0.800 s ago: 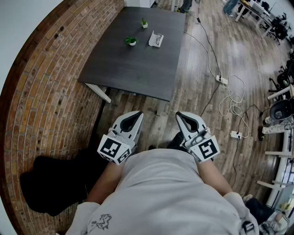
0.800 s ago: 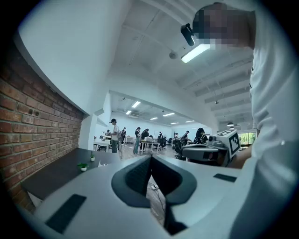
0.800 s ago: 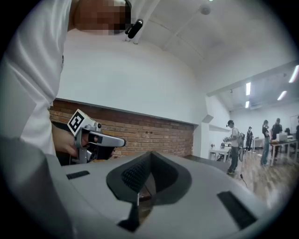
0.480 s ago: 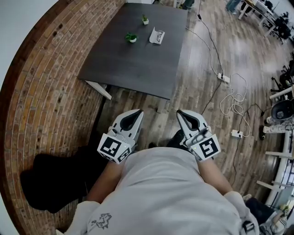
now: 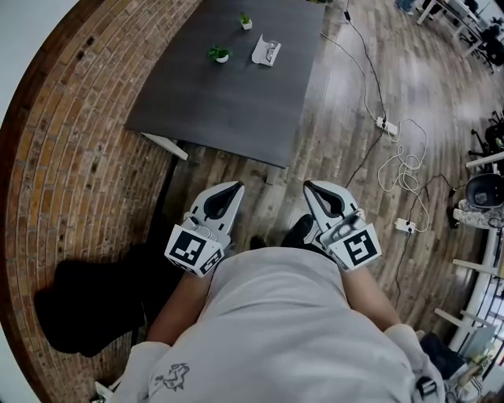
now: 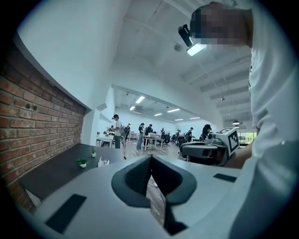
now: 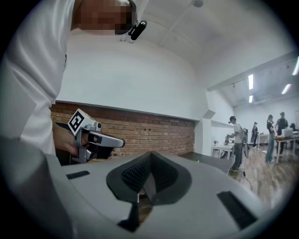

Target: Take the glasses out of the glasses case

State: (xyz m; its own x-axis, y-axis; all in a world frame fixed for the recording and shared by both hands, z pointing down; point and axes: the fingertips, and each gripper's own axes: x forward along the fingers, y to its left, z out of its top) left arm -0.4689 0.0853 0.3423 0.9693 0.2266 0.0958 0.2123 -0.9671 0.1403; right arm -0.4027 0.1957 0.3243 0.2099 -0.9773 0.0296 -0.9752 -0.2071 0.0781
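A white glasses case (image 5: pixel 266 52) lies open on the far part of the dark table (image 5: pixel 228 102), with glasses showing in it. From the left gripper view it is a small white shape (image 6: pixel 103 162) far ahead. Both grippers are held level close to the person's body, well short of the table. My left gripper (image 5: pixel 236 186) is shut, its tips meeting (image 6: pixel 150 161) with nothing between them. My right gripper (image 5: pixel 309 185) is shut and empty too (image 7: pixel 150 156). Each gripper shows in the other's view: the right gripper (image 6: pixel 205 149) and the left gripper (image 7: pixel 93 140).
Two small potted plants (image 5: pixel 220 54) (image 5: pixel 246 20) stand on the table beside the case. A curved brick wall (image 5: pixel 71 181) runs along the left. Cables and a power strip (image 5: pixel 386 124) lie on the wood floor to the right. People and desks stand far off (image 6: pixel 140 135).
The table and case have slid up and slightly left in the head view. Both grippers keep their place in front of the body, still shut.
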